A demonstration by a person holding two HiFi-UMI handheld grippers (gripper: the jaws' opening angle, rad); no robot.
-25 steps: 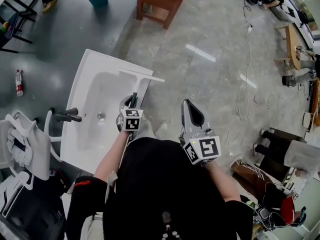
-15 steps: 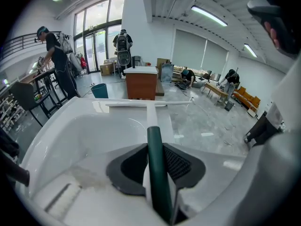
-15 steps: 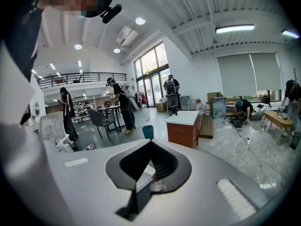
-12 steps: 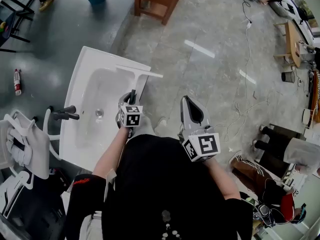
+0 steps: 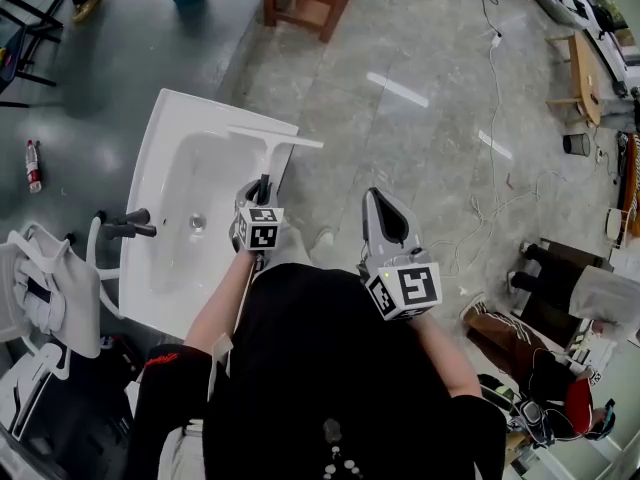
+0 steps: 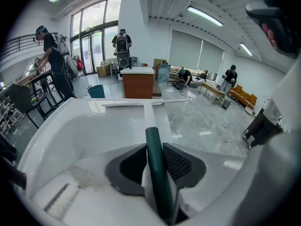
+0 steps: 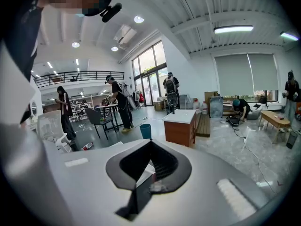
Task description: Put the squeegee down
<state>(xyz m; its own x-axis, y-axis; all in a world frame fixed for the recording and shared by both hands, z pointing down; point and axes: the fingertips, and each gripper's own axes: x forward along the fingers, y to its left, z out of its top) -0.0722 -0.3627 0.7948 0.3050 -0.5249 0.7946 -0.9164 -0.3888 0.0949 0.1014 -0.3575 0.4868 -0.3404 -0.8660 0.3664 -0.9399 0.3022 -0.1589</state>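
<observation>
A white sink point(image 5: 160, 140) is seen standing on the grey floor point(image 5: 420, 158) in front of the person, with a dark tap point(image 5: 128, 229) on its left side. The squeegee point(image 5: 272, 156) is laid along the right-hand rim of that sink. Its white blade is set across the far rim, with one end reaching past the corner over the floor, and its white shaft is run back to a dark green handle. That handle is held between the jaws of the left gripper point(image 6: 153, 147), which is angled steeply down over the rim. Both pads appear to be pressed against the sides of the handle, although these jaws have just been opened a little, so the grip is judged to be in the course of being loosened. The right gripper point(image 5: 377, 202) is kept well apart over the floor. Its jaws are closed tip to tip and nothing is held between them. The step in hand is judged to be the release itself, since the blade end is already borne by the sink, while it cannot be told whether the handle end is fully set down. For the next move, the left jaws would need to be opened wide enough to clear the handle. The gripper would then need to be drawn back along the line of the handle, so that the squeegee is not dragged off the narrow rim.
</observation>
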